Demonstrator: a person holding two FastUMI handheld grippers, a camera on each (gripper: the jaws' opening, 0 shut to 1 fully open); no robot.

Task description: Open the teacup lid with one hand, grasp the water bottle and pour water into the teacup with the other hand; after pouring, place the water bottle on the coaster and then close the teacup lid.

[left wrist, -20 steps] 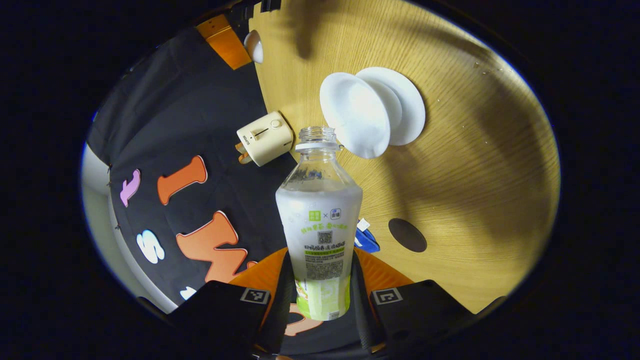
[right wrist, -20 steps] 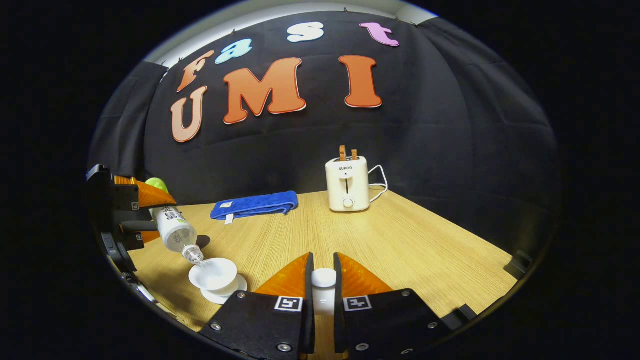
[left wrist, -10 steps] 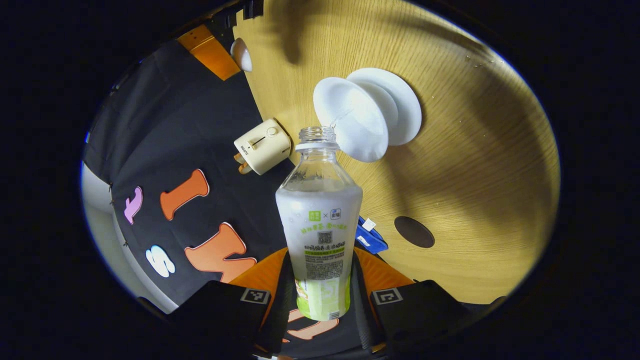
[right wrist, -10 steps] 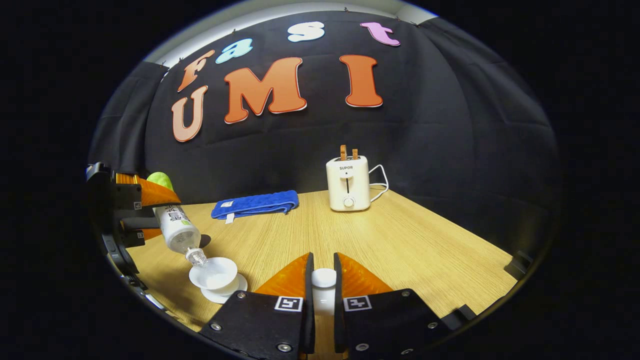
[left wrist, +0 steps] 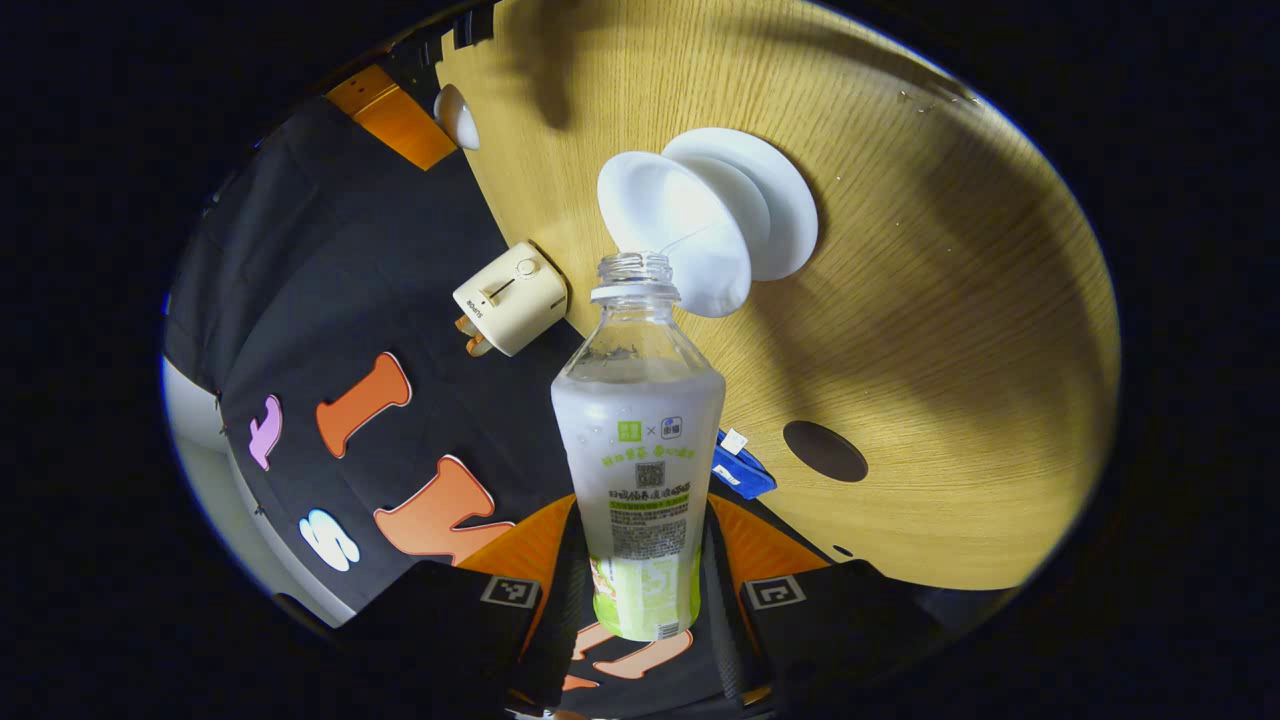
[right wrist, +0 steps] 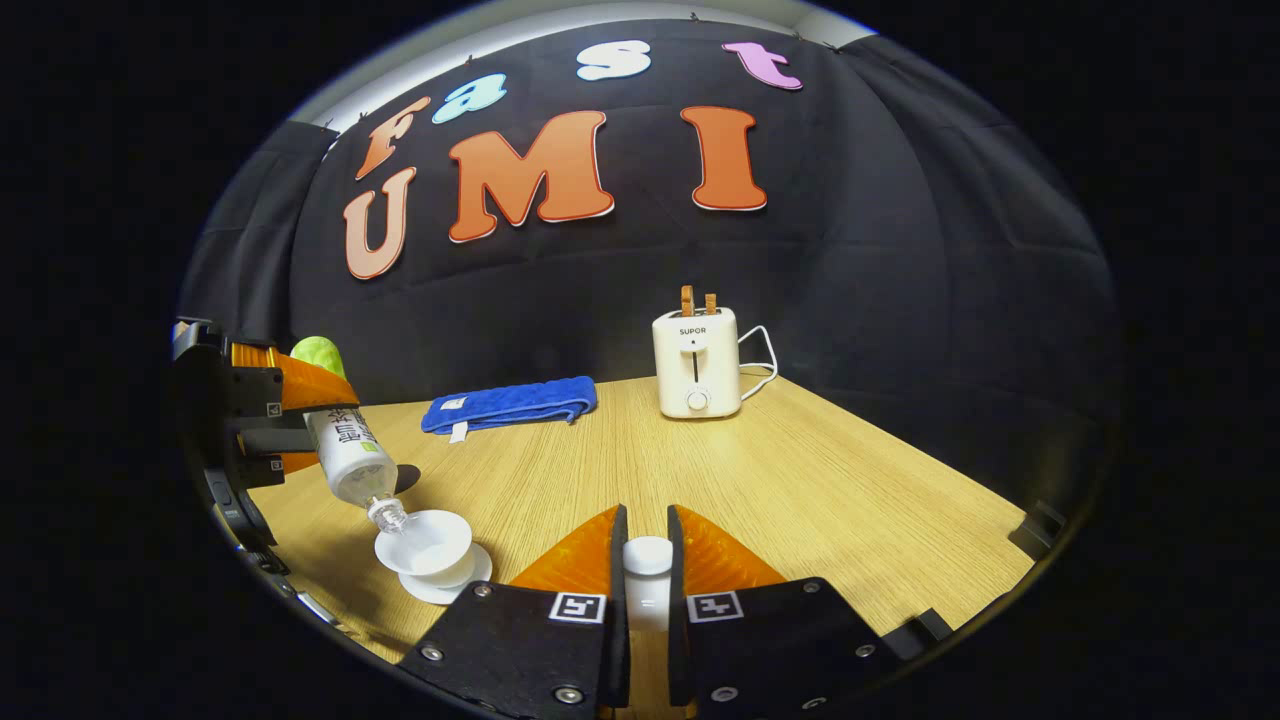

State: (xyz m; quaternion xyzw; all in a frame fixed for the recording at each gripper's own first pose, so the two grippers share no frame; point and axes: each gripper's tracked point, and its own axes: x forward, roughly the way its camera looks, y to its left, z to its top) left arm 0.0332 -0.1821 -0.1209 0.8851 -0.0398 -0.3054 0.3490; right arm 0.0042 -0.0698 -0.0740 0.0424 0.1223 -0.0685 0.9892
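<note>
My left gripper (left wrist: 640, 570) is shut on the water bottle (left wrist: 640, 450), an uncapped clear bottle with a green and white label. It is tilted steeply, its mouth just over the rim of the white teacup (left wrist: 672, 232), which stands on a white saucer (left wrist: 775, 195); a thin stream of water runs into the cup. In the right gripper view the left gripper (right wrist: 255, 410) holds the bottle (right wrist: 350, 458) slanted over the teacup (right wrist: 427, 543) at the lower left. My right gripper (right wrist: 646, 560) is shut on the knob of the white teacup lid (right wrist: 647, 570), held above the table. A dark round coaster (left wrist: 825, 451) lies beside the bottle.
A cream toaster (right wrist: 697, 362) with its cord stands at the back of the wooden table (right wrist: 800, 480). A folded blue towel (right wrist: 510, 405) lies at the back left. In the left gripper view the right gripper's finger (left wrist: 390, 115) and the lid (left wrist: 455, 115) show at the top.
The bottle has tipped further and its mouth has moved over the teacup's rim; water now streams into the cup. The right gripper with the lid has stayed almost still.
</note>
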